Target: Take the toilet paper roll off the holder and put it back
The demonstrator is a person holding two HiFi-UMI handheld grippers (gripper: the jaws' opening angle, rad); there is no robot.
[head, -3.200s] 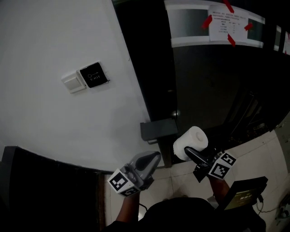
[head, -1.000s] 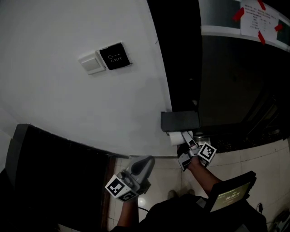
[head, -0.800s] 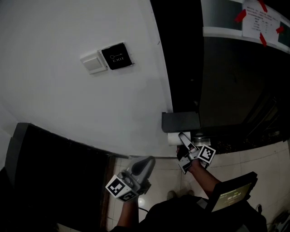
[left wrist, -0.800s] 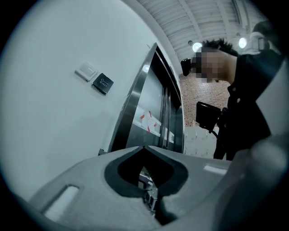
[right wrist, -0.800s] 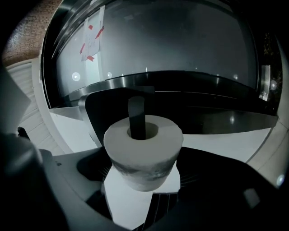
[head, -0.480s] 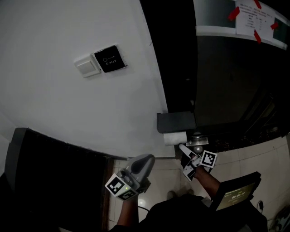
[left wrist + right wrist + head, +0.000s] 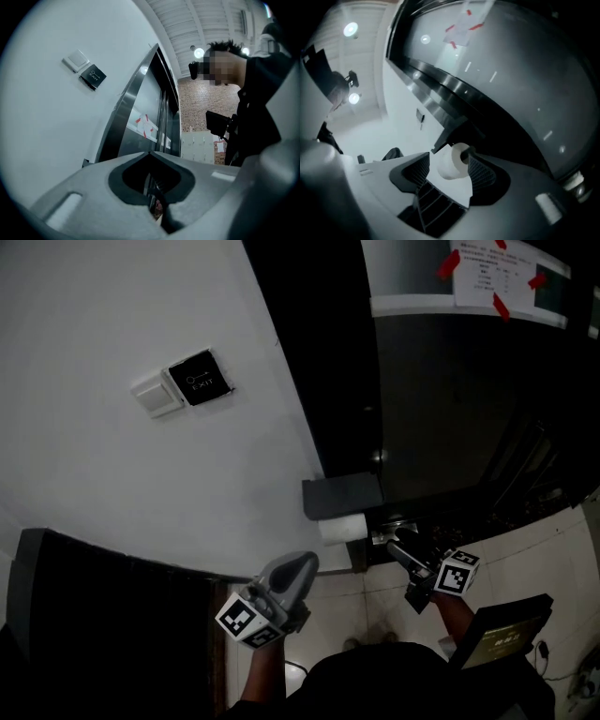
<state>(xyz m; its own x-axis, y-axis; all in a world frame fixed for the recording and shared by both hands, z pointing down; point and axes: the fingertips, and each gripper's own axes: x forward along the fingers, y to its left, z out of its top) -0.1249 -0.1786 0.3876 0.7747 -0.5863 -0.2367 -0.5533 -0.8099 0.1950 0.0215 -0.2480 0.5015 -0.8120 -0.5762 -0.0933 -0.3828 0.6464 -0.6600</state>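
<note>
The white toilet paper roll (image 7: 342,528) hangs on the dark holder (image 7: 341,494) fixed where the white wall meets the black door. In the right gripper view the roll (image 7: 452,161) sits beyond the jaws, with a loose sheet hanging down from it. My right gripper (image 7: 397,550) is below and to the right of the roll and does not touch it. Its jaws are closing with nothing between the pads. My left gripper (image 7: 302,568) hangs lower left of the holder, shut and empty; in its own view the left gripper (image 7: 150,153) has its tips together.
A white switch (image 7: 153,396) and a black exit plate (image 7: 198,379) are on the wall. The dark glass door (image 7: 450,418) carries a notice with red tape (image 7: 489,274). A dark panel (image 7: 94,615) stands at lower left. A black device (image 7: 506,638) sits by the person's right arm.
The right gripper has let go of the roll on the holder and drawn back down and to the right. The left gripper has stayed in place.
</note>
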